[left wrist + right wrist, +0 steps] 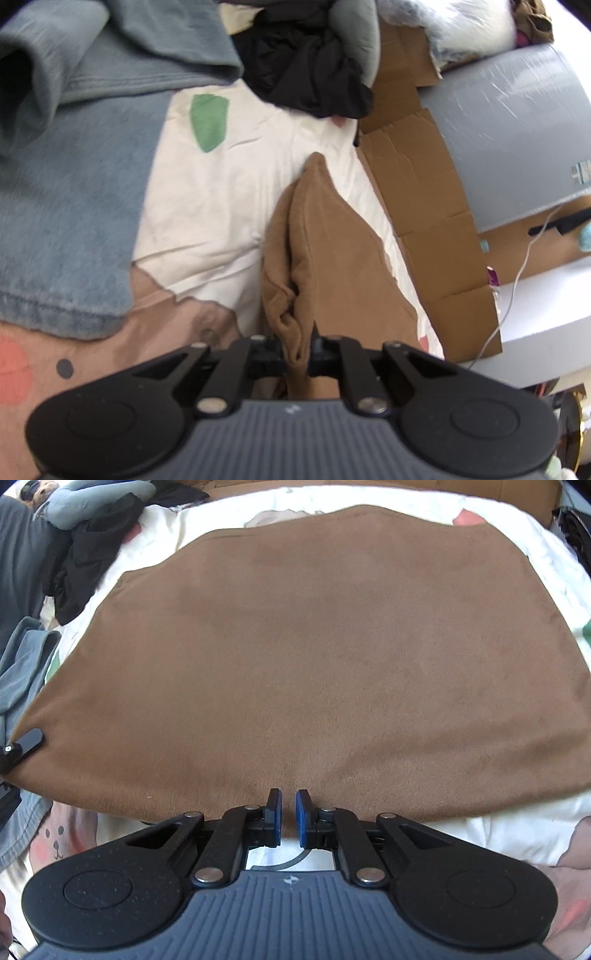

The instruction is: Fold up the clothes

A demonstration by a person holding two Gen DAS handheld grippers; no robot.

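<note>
A brown garment (314,657) lies spread flat on the white printed bedsheet (517,834). My left gripper (295,350) is shut on a bunched corner of the brown garment (325,258), which stands up in a fold in front of it. That gripper also shows in the right wrist view (26,744) at the garment's left corner. My right gripper (289,805) sits at the garment's near edge. Its blue-padded jaws stand a narrow gap apart with no cloth between them.
Blue jeans (62,221) and a grey-blue sweatshirt (110,55) lie left of the brown garment. Black clothes (306,62) are piled at the far end. Cardboard (424,221) and a grey panel (517,129) line the bed's right side. A white cable (517,277) hangs there.
</note>
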